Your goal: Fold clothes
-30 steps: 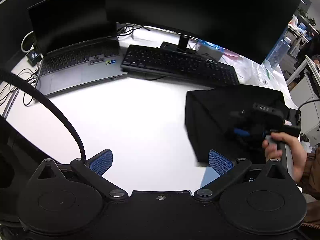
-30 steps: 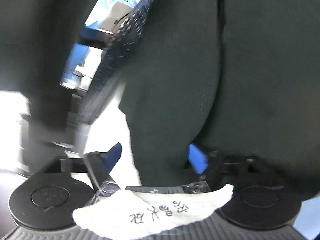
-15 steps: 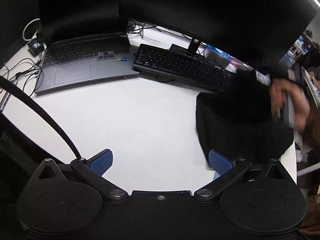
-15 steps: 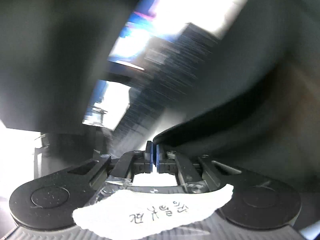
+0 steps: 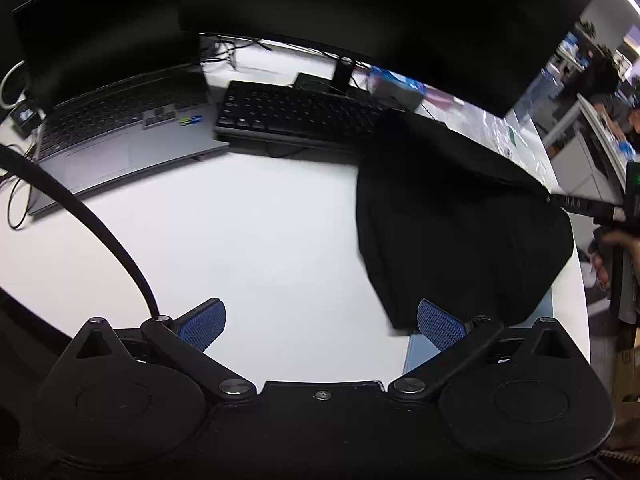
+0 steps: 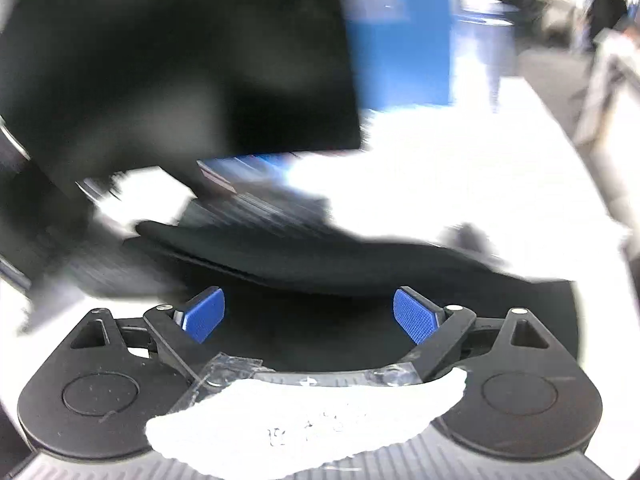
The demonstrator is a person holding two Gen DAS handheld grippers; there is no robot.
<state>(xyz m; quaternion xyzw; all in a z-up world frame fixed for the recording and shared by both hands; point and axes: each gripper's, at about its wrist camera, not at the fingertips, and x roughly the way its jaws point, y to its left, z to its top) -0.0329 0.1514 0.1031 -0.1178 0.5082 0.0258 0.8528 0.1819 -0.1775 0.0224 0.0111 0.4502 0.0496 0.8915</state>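
A black garment (image 5: 460, 220) lies folded on the right part of the white desk (image 5: 248, 232), its far edge resting against the black keyboard (image 5: 296, 114). My left gripper (image 5: 320, 322) hovers open above bare desk at the garment's near left corner, nothing between its blue pads (image 5: 440, 324). In the blurred right wrist view the same garment (image 6: 320, 256) lies below and ahead of my right gripper (image 6: 308, 314), whose jaws are opening wide with nothing pinched between them. A hand (image 5: 612, 256) holds that right gripper at the right edge of the left wrist view.
A grey laptop (image 5: 116, 136) stands open at the back left, with dark monitors (image 5: 380, 12) behind it and the keyboard. Cables (image 5: 16, 200) trail off the desk's left side. Plastic bags and small items (image 5: 400, 84) sit at the back right. A light blue sheet (image 5: 420, 350) pokes out under the garment.
The right gripper closed, then lifted off the garment, rolled level and opened wide. The garment's top now lies up against the keyboard. The left gripper shifted slightly.
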